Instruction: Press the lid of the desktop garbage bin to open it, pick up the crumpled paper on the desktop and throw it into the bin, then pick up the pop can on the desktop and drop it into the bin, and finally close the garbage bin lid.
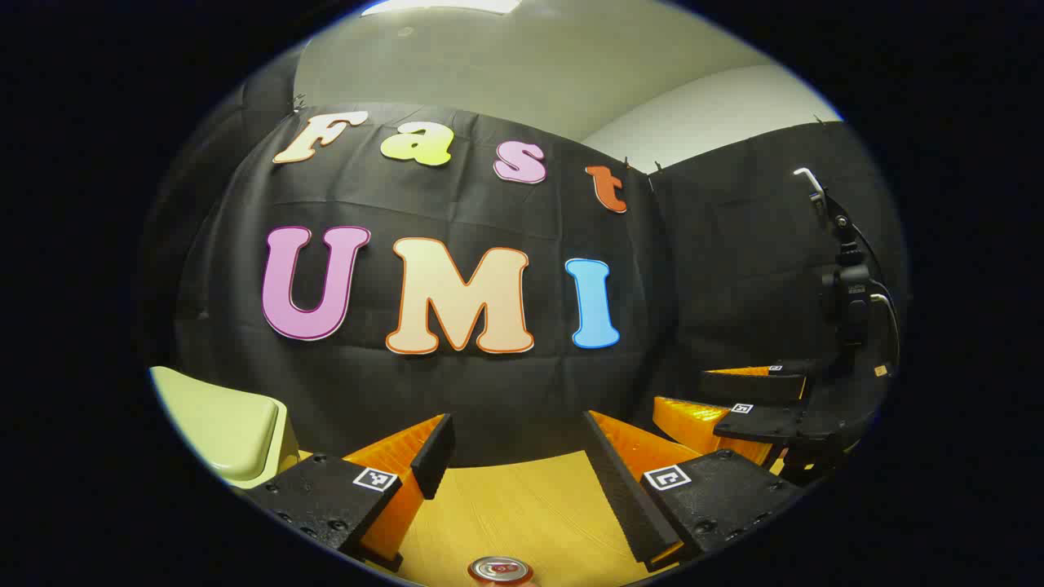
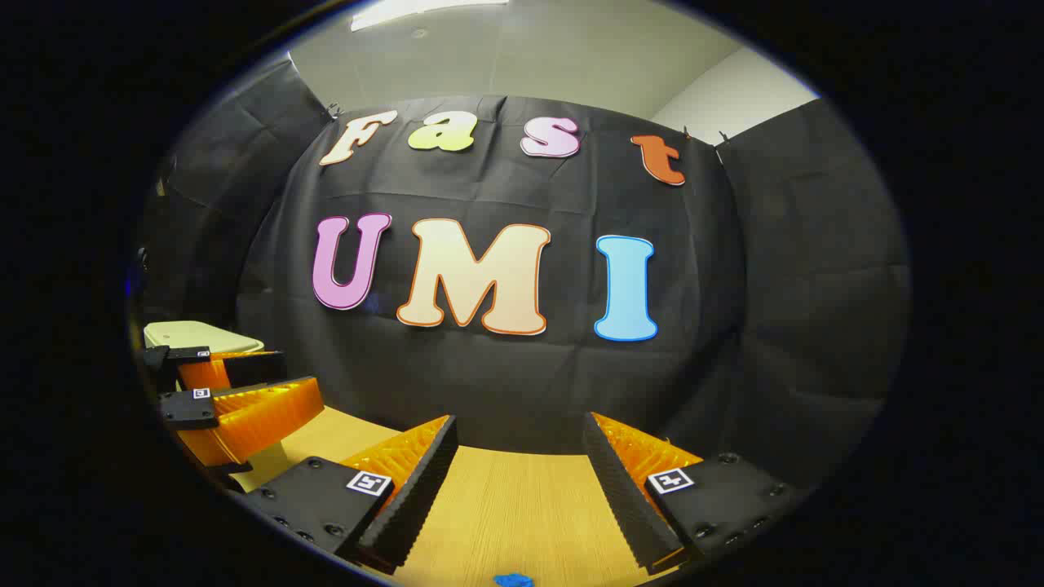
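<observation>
So both grippers, left and right, hang spread wide with nothing held over the woodgrain desktop; round pop can top sits at the near edge, and the smooth bin is off left.

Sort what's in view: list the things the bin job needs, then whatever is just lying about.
Job: garbage bin with lid down, pop can, left claw open, right claw open.

Lying about: small blue thing on the table, too cropped to identify.

Left claw gapes above the pop can.
</observation>
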{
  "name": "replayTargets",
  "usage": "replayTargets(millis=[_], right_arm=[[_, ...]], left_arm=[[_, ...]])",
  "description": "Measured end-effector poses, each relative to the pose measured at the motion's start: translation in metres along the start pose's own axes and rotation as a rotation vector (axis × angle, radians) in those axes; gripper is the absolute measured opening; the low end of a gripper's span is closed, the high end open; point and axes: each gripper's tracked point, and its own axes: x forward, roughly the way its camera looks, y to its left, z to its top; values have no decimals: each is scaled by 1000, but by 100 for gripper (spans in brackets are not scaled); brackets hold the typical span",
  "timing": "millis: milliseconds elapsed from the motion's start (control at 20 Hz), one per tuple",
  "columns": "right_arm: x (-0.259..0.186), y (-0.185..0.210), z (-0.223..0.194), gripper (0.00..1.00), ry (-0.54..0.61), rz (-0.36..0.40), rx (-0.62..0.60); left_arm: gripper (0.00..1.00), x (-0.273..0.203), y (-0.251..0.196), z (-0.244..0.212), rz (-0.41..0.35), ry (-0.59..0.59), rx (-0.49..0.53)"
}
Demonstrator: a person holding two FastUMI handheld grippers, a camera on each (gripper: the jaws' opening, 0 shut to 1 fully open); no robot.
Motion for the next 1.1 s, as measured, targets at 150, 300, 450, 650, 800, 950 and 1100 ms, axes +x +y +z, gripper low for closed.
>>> replayTargets(millis=[150, 300, 450, 650, 800, 950, 1100], right_arm=[[-1, -9, 0, 98, -5, -27, 1], [0, -11, 0, 99, -4, -24, 14], [1, -13, -3, 98, 5, -23, 16], [0, -10, -2, 98, 1, -19, 24], [-1, -8, 2, 98, -8, -13, 20], [-3, -10, 2, 99, -13, -17, 17], [-2, -11, 1, 98, -11, -18, 16]], left_arm=[[93, 1, 1, 0, 0, -2, 2], [93, 1, 2, 0, 6, -1, 7], [93, 0, 2, 0, 7, -2, 7], [93, 0, 0, 1, 4, -5, 6], [93, -1, -1, 2, -1, -7, 10], [93, -1, -4, 3, -5, -9, 10], [93, -2, -6, 3, -9, -10, 9]])
